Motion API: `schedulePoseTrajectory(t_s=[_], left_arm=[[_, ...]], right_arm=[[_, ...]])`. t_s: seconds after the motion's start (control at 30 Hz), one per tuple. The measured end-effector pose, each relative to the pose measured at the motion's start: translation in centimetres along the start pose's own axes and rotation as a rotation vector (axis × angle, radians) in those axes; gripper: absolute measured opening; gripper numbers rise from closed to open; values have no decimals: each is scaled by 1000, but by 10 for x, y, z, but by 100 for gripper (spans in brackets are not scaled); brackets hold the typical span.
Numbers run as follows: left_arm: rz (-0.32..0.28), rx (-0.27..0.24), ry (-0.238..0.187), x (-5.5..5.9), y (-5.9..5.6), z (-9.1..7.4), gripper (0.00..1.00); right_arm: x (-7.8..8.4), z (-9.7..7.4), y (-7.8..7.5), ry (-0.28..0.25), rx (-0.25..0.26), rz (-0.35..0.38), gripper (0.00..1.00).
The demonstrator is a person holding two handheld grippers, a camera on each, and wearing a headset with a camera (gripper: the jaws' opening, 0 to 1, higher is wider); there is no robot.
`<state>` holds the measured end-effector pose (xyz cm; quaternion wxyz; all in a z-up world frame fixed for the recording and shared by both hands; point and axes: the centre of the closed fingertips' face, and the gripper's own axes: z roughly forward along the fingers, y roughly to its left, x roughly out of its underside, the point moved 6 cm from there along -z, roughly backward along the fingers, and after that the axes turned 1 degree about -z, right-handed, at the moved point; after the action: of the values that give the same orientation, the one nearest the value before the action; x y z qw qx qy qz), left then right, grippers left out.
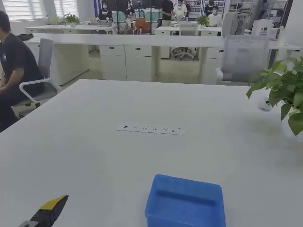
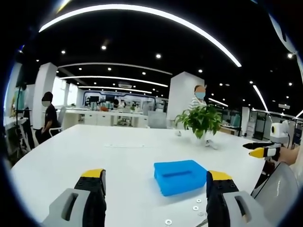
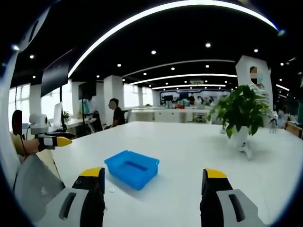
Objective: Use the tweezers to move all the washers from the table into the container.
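A blue plastic container (image 1: 184, 201) stands on the white table near its front edge. In the left gripper view the container (image 2: 180, 175) lies just ahead, and several small metal washers (image 2: 195, 207) lie on the table in front of it, near my right-hand jaw. My left gripper (image 2: 156, 182) is open with nothing between its jaws. Its yellow and black tip (image 1: 49, 210) pokes in at the bottom left of the head view. My right gripper (image 3: 152, 177) is open too and holds nothing. One washer (image 3: 112, 190) lies beside the container (image 3: 131, 168).
A recessed socket strip (image 1: 151, 128) sits in the middle of the table. A potted plant (image 1: 286, 92) stands at the right edge. A seated person (image 1: 14, 71) and a chair are at the far left. Desks and people fill the room behind.
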<state>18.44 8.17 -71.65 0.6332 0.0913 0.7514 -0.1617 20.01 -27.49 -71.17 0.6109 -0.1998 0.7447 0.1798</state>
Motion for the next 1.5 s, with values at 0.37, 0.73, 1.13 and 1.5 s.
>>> schedulePoseTrajectory(t_s=[0.37, 0.73, 1.13, 1.5], left_arm=[[10, 37, 49, 4, -5, 1, 84], [147, 300, 430, 48, -22, 3, 54], [280, 639, 695, 83, -48, 20, 21], [491, 750, 791, 107, -59, 31, 14]], right_arm=[[1, -1, -2, 13, 18, -12, 80], [10, 8, 6, 237, -41, -89, 64], [32, 23, 41, 356, -250, -164, 25], [31, 25, 59, 369, -308, -180, 23]])
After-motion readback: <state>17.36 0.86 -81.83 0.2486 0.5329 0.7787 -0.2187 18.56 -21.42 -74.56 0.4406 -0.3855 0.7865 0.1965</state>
